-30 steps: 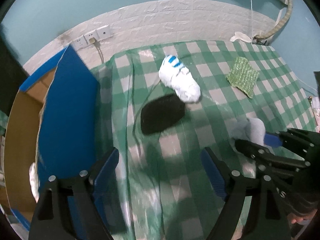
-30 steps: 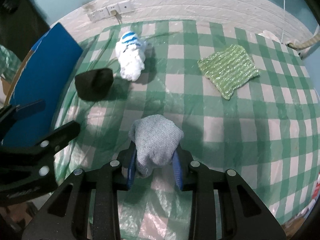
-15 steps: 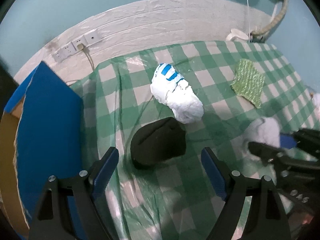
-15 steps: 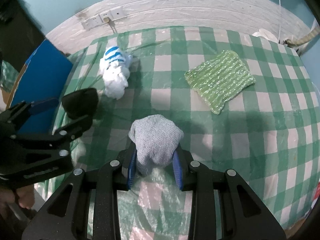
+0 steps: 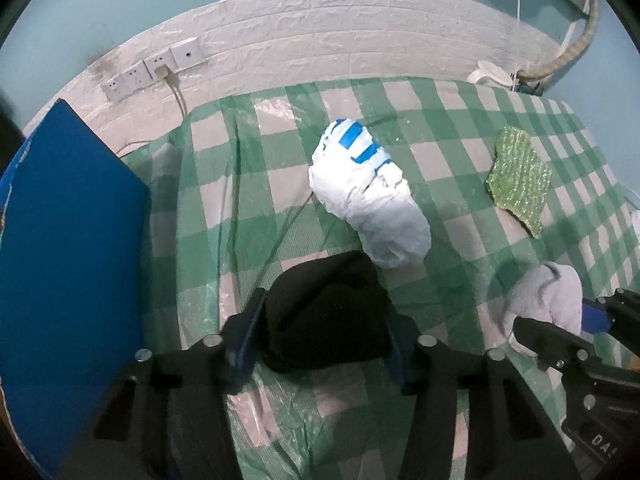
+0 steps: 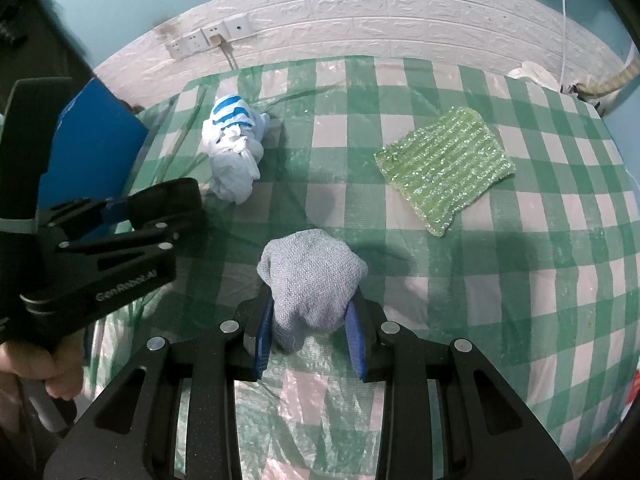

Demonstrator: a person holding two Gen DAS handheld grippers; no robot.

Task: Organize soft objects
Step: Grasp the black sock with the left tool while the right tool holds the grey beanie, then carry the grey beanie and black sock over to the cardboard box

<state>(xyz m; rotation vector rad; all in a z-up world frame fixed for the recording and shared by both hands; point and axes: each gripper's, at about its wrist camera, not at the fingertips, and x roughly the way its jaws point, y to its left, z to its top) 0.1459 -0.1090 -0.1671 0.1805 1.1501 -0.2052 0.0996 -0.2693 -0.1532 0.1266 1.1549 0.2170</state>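
Your left gripper [image 5: 322, 332] has its jaws clenched on the black soft bundle [image 5: 328, 312] at lower centre of the left wrist view, low over the counter [image 5: 248, 208] with its green-and-white checked cover. The blue board [image 5: 68, 248] stands close along the left edge of that frame, leaving little room there; open cloth stretches toward the upper right. Your right gripper [image 6: 310, 330] grips the grey knitted cloth [image 6: 310, 280] at lower centre of the right wrist view, its jaws pressed into the wad's sides. The cloth looks nubbly, rounded and bunched. The white bundle with blue stripes [image 6: 234, 152] lies upper left, just beyond the black bundle, crumpled and knotted. The flat green sparkly cloth [image 6: 444, 168] sits upper right, well apart, with bare checks around it. The brick-pattern wall [image 6: 360, 12] with sockets [image 6: 208, 38] bounds the far edge.
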